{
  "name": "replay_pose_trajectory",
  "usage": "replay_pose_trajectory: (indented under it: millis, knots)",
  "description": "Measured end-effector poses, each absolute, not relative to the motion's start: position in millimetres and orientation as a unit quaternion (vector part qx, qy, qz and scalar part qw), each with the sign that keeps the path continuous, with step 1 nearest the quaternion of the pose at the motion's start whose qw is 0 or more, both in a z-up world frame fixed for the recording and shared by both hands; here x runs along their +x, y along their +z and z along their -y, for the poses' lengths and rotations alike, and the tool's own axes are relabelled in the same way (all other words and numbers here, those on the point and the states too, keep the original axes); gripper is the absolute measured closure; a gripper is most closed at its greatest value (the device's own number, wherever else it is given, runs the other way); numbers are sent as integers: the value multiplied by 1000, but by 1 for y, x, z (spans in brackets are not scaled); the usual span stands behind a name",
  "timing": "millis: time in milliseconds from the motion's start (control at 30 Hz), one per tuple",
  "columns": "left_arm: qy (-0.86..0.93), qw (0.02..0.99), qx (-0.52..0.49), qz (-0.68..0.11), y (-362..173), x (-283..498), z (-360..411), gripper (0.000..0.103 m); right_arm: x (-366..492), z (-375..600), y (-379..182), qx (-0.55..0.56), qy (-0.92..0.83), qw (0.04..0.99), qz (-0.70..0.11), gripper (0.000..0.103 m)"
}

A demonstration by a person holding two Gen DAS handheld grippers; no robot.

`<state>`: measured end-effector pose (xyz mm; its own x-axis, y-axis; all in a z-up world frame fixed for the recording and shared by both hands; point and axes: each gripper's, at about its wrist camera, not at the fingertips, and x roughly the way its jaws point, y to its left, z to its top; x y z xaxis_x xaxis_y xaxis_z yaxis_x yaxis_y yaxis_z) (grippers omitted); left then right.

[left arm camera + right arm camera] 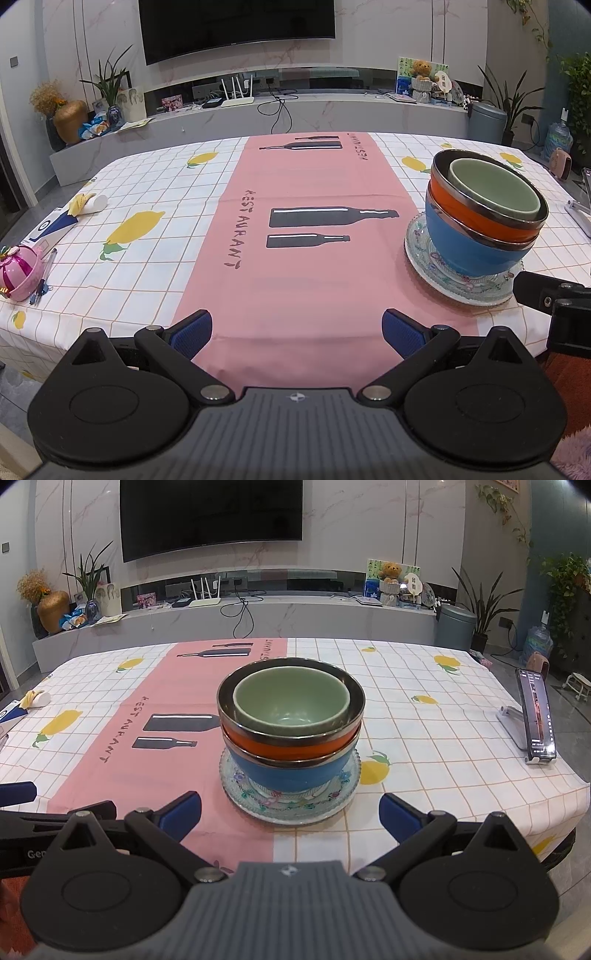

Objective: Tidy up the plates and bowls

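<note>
Stack sits near the table's (461, 716) front edge, straddling the seam btwn the pink runner (122, 716) and the white check cloth: green bowl (291, 701) nested in orange bowl (291, 744), that in blue bowl (291, 773), all on a glass plate (288, 805) w/ floral rim. In the left view the nest looks tilted, so the bowls prob aren't seated flat.

Handling, as a guess: green one looks ceramic, so heavier, brittle, glazed = slick. Orange & blue have metal rims, prob steel-lined, lighter, stiff, won't chip but slide on each other. Plate is pressed glass, fragile, thin edge, hard to get under. Best hold: pinch a bowl wall at the rim, one finger inside, one outside; top bowl first. Lifting the whole stack by the plate edge risks the tilted bowls shifting.

Right gripper (290, 812) is spread wide, nothing in it, just short of the plate and centred on it. Left gripper (297, 330) also wide and bare, over the runner, stack off to its right.

Writing: runner reads "RESTAURANT" beside bottle silhouettes, repeated at the far end, partly cut off. Right view shows "Gen…" on the other tool's body, rest hidden. A phone (537, 716) stands on a holder at right, screen text too small.
</note>
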<state>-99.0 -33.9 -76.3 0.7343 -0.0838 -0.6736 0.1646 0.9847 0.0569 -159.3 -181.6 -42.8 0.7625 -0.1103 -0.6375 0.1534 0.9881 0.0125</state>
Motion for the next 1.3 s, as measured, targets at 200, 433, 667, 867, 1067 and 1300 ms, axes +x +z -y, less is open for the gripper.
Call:
replay_pose_trajectory:
  millis: [200, 433, 667, 867, 1067, 1300]
  knots:
    - [-67, 929, 59, -359, -77, -98, 33, 0, -158, 183, -44, 35, -69, 938, -339, 3]
    - [-67, 929, 60, -359, -77, -98, 34, 0, -157, 184, -47, 41, -67, 936, -343, 3]
    - [-67, 929, 62, -360, -78, -97, 34, 0, -157, 185, -47, 43, -67, 936, -343, 3]
    - [-66, 929, 62, -359, -79, -97, 35, 0, -157, 186, -48, 46, -67, 935, -346, 3]
    - [-65, 929, 61, -360, -79, -97, 33, 0, -157, 186, -48, 45, -67, 935, -345, 3]
    - [-66, 928, 62, -360, -80, -96, 33, 0, -157, 186, -47, 46, -67, 935, -345, 3]
